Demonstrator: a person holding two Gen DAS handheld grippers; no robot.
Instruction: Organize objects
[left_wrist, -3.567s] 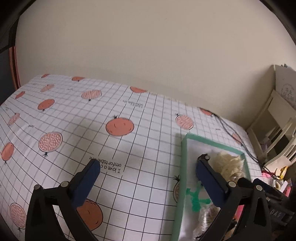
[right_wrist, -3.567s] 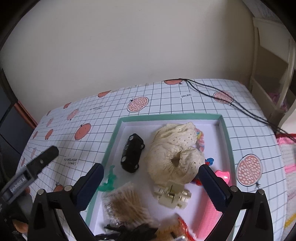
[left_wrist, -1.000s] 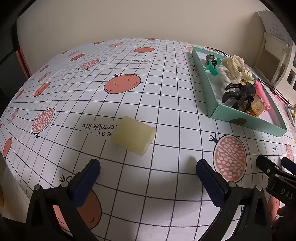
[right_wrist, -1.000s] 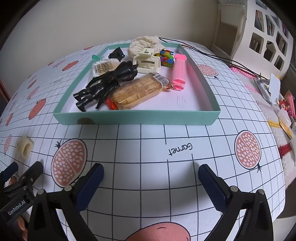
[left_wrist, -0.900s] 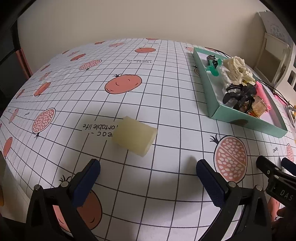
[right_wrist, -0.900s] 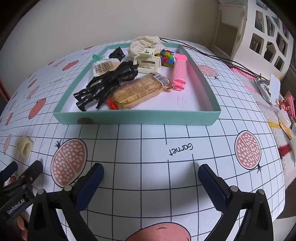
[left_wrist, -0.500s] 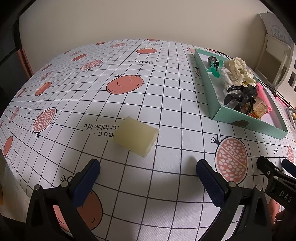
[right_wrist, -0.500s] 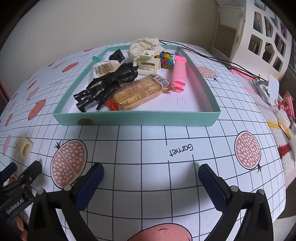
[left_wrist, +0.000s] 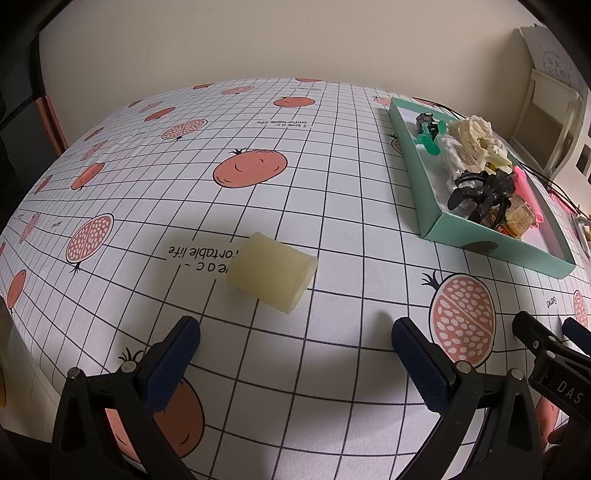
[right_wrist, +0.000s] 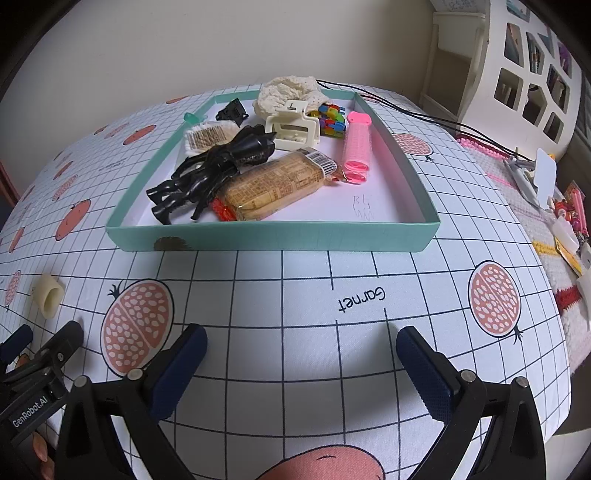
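Observation:
A cream hollow cylinder (left_wrist: 272, 276) lies on its side on the gridded tablecloth, alone, a short way ahead of my open left gripper (left_wrist: 295, 350). In the right wrist view the same cylinder (right_wrist: 48, 295) shows at far left. A teal tray (right_wrist: 273, 236) ahead of my open right gripper (right_wrist: 301, 350) holds a black figure (right_wrist: 218, 168), a wrapped snack bar (right_wrist: 273, 188), a pink roller (right_wrist: 357, 146), a cream hair claw (right_wrist: 293, 127), a lace scrunchie (right_wrist: 286, 92) and small toys. The tray (left_wrist: 476, 240) sits at right in the left wrist view. Neither gripper holds anything.
A black cable (right_wrist: 424, 118) runs across the cloth behind the tray. A white shelf unit (right_wrist: 517, 74) stands at far right, with a knitted mat and small clutter (right_wrist: 554, 206) beside the table edge. The other gripper's tip (left_wrist: 546, 354) shows low right.
Since 3.6 s ago both grippers pulled back from over the tray toward the table's near edge. Over the last second the views hardly shift; the cylinder lies still.

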